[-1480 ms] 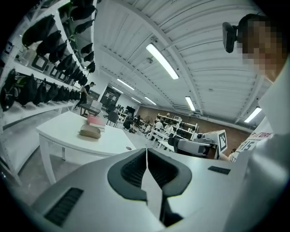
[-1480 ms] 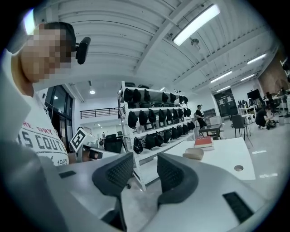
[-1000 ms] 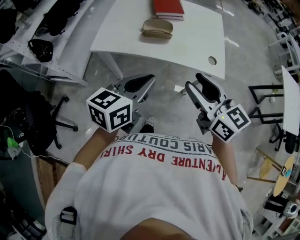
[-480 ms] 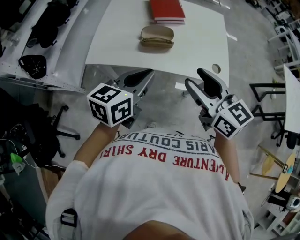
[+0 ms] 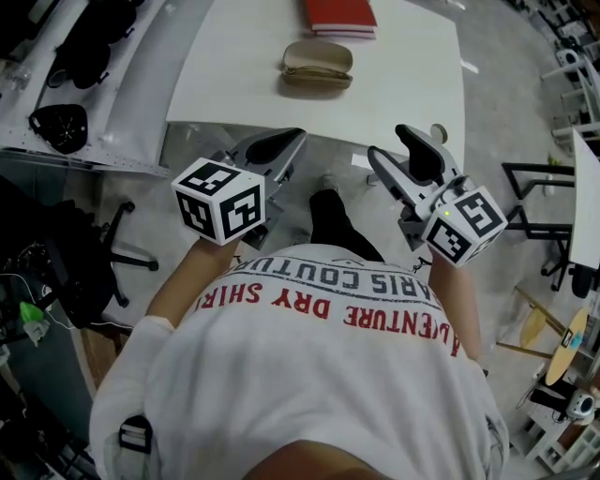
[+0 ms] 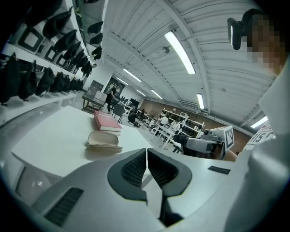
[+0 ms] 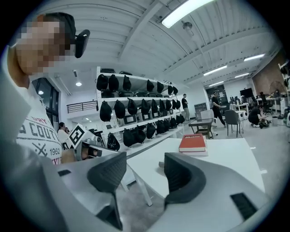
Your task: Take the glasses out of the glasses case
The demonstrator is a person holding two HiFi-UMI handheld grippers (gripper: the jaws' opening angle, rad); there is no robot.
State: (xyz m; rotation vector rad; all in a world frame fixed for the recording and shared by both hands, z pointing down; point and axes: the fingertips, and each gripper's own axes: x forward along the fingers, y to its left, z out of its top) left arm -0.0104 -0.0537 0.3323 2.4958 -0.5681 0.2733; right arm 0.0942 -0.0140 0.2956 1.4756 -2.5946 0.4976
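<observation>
Near the table's [image 5: 234, 75] front edge, the left hand-held gripper [image 5: 292, 139] is clenched on nothing, while the right hand-held gripper [image 5: 386, 145] is opening, also empty. Farther off, the glasses case [image 5: 319, 64] lies on the table, long axis left-right, just before a red book [image 5: 339, 14]. The left one looks slightly nearer.

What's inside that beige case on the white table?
The glasses case is closed, so whatever is inside is covered; no glasses show. It lies flat on the white table, with a red book just behind it.
</observation>
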